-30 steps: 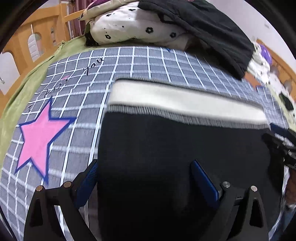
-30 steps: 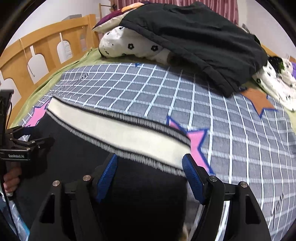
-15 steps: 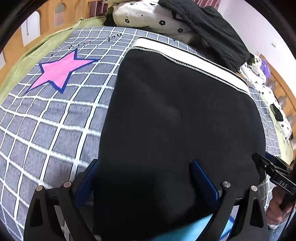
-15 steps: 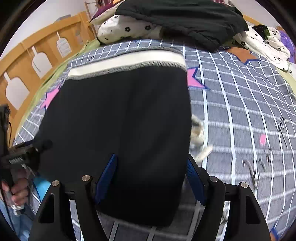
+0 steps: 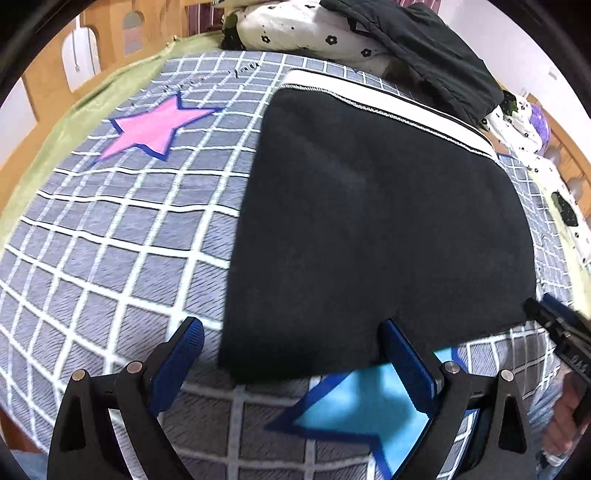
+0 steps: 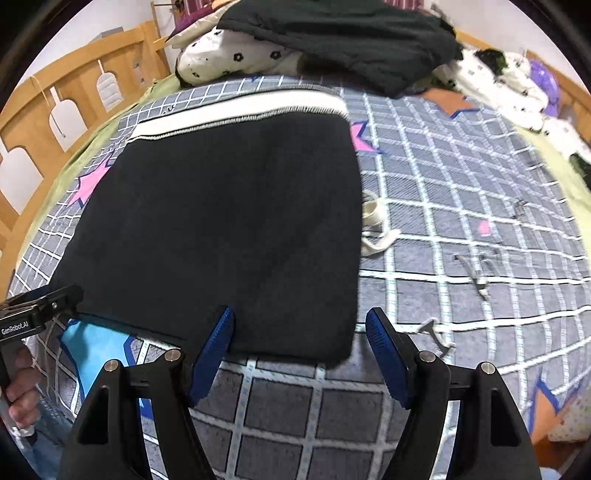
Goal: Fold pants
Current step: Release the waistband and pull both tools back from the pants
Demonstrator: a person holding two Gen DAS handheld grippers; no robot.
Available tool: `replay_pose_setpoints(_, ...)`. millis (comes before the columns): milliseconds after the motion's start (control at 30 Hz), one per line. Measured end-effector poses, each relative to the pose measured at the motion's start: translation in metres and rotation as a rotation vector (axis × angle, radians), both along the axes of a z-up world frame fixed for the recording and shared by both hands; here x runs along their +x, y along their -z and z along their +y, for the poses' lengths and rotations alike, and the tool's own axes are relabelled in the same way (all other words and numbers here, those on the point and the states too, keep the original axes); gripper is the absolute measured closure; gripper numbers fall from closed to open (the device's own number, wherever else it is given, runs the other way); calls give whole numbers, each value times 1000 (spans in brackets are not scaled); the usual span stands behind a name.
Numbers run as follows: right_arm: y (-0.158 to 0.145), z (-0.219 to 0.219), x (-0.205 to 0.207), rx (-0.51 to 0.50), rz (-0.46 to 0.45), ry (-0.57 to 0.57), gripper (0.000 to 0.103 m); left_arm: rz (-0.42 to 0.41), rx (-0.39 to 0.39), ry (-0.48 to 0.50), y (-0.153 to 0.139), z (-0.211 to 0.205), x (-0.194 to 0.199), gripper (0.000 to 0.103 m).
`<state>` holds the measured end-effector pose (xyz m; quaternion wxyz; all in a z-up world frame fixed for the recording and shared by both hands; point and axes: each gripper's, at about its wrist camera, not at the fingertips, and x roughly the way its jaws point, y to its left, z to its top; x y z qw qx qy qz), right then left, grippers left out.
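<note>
The black pants [image 5: 369,221] lie folded flat on the grey checked bedsheet [image 5: 110,258], with their white waistband [image 5: 388,96] at the far end. My left gripper [image 5: 291,326] is open over the near left corner of the pants, and its blue pads press on nothing. In the right wrist view, the pants [image 6: 221,221] show a white drawstring [image 6: 373,229] sticking out at their right side. My right gripper [image 6: 300,314] stands open over the near right corner. Each view catches the other gripper at its edge: the right gripper [image 5: 554,325] and the left gripper [image 6: 40,310].
A flower-print pillow [image 5: 314,29] and a dark garment [image 5: 424,48] are piled at the head of the bed. A wooden bed rail [image 6: 55,96] runs along the left. The sheet has a pink star [image 5: 155,125] and a blue star [image 5: 362,406]. A hand [image 6: 18,384] holds the left gripper.
Both grippers have drawn back from the waistband end to the near edge of the pants. The whole folded pants and the blue star have come into view.
</note>
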<state>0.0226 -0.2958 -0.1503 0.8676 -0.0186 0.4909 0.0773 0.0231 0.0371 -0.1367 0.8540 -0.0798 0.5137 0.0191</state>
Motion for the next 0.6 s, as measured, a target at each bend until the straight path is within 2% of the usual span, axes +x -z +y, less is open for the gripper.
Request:
replay_pose_setpoints(200, -28, -2, -25, -57, -77, 36, 30, -110, 71, 13, -35, -4, -27, 7)
replay_pose_setpoints(300, -51, -5, -39, -69, -141, 58, 30, -173, 78, 33, -58, -9, -36, 7)
replay_pose_setpoints(433, -71, -12, -52, -56, -179, 96, 30, -223, 86, 43, -77, -15, -46, 6)
replay_pose_setpoints(500, -78, -15, -60, -45, -207, 118, 24, -235, 100, 28, -84, -17, -52, 6)
replay_pose_setpoints(567, -84, -17, -70, -26, -246, 116, 8, -255, 95, 19, -89, -19, -59, 6)
replay_pose_setpoints(600, -86, -17, -74, -26, -268, 113, 6, -278, 86, 16, -91, -19, -63, 6)
